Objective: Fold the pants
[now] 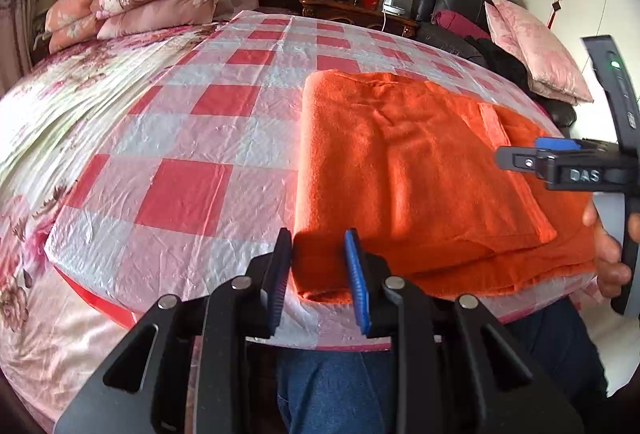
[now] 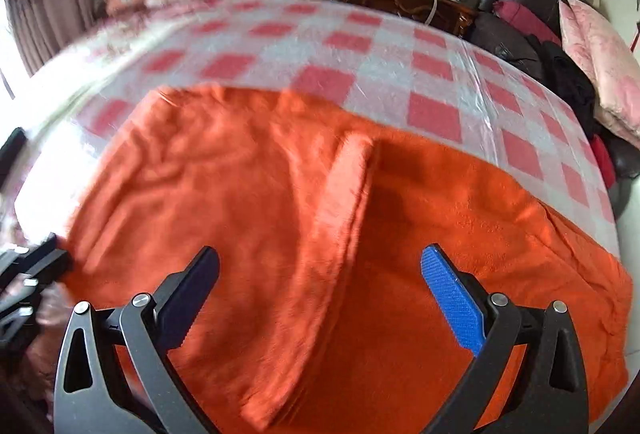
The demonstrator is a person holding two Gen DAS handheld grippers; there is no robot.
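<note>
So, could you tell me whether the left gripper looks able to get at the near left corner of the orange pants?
Probably yes: the left gripper is open, right at that corner of the orange pants, nothing between.

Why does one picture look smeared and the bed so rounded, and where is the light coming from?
Right wrist view: motion blur smears the orange pants and pillows; the right gripper stays sharp. Left wrist view: sharp throughout, with a dark shadow on the pants beside the left gripper. Both views: the fisheye lens bulges the checkered cover; the bright left edge suggests window light.
</note>
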